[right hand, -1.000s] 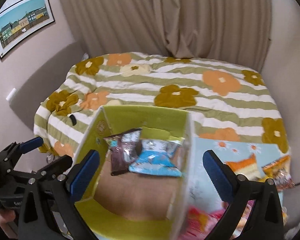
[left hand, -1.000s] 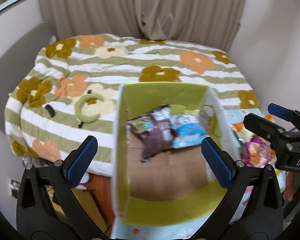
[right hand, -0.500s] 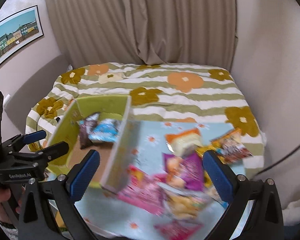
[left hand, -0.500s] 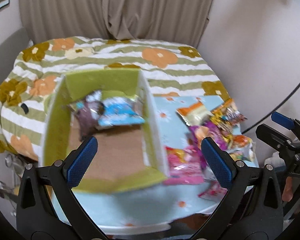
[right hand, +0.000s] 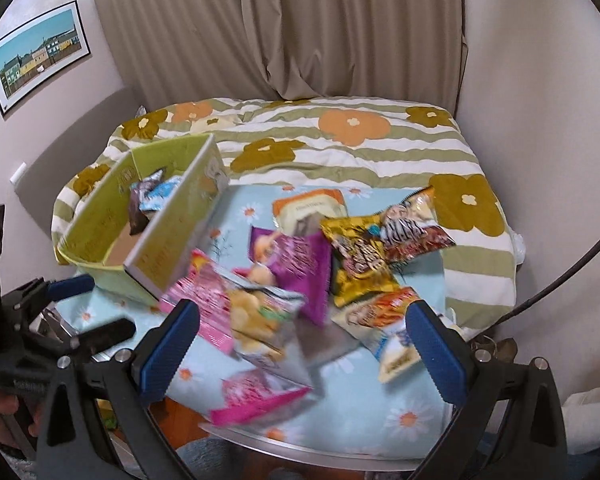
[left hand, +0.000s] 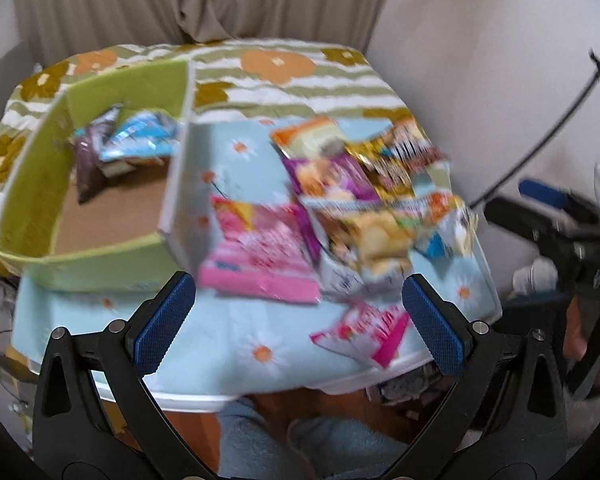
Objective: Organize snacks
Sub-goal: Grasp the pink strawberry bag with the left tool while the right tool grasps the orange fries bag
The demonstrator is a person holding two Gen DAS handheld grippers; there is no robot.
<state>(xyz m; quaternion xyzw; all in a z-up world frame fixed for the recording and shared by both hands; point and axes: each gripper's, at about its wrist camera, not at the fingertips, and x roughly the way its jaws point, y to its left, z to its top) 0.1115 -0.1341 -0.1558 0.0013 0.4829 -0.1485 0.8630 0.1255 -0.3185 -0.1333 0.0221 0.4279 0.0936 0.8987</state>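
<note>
Both claws hang wide open above the near edge of the table, each with nothing between its ribbed blue pads. The left claw (left hand: 298, 314) hovers over the table (left hand: 204, 320), which wears a pale blue cloth with daisies. The right claw (right hand: 302, 340) is over a loose heap of crinkly foil snack packets (right hand: 340, 272): pink, purple, gold and orange ones, overlapping. At the far left of the table sits an open green cardboard box (right hand: 100, 220) with a brown floor; a dark packet (left hand: 90, 164) and a light blue packet (left hand: 140, 138) lie inside against its far wall. Beyond is a bed (right hand: 340, 140) with a striped, flowered quilt.
</note>
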